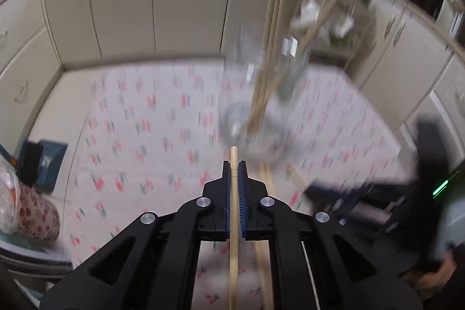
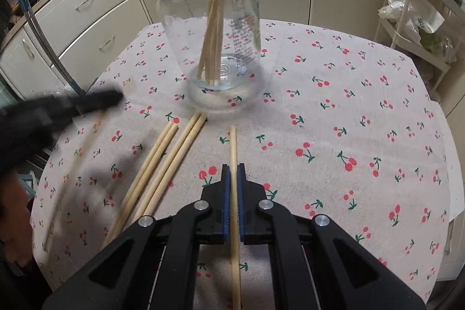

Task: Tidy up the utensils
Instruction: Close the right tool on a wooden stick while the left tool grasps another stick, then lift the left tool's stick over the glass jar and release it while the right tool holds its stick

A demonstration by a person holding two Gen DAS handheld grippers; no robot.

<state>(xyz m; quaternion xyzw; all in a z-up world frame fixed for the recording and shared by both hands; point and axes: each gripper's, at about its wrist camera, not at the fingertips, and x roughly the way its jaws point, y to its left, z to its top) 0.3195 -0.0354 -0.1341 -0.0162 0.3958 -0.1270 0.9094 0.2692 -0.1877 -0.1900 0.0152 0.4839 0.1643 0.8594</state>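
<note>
A clear glass jar (image 2: 212, 28) stands upright on the cherry-print tablecloth (image 2: 334, 112) and holds several wooden chopsticks (image 2: 216, 19). My right gripper (image 2: 232, 169) is shut on one chopstick (image 2: 232, 144) that points toward the jar. Several loose chopsticks (image 2: 162, 164) lie on the cloth to its left. My left gripper (image 1: 234, 166) is shut on another chopstick (image 1: 233, 222), raised above the cloth, with the blurred jar (image 1: 261, 95) ahead. In the right wrist view the left gripper (image 2: 96, 100) shows blurred at the left, its chopstick (image 2: 72, 173) hanging below it.
Cream cabinets (image 2: 96, 19) surround the table. A white wire rack with bags (image 2: 412, 13) stands at the right. A blue box (image 1: 43, 161) and a plastic bag (image 1: 11, 193) sit left of the table. A person's hand (image 1: 436, 275) holds the right gripper.
</note>
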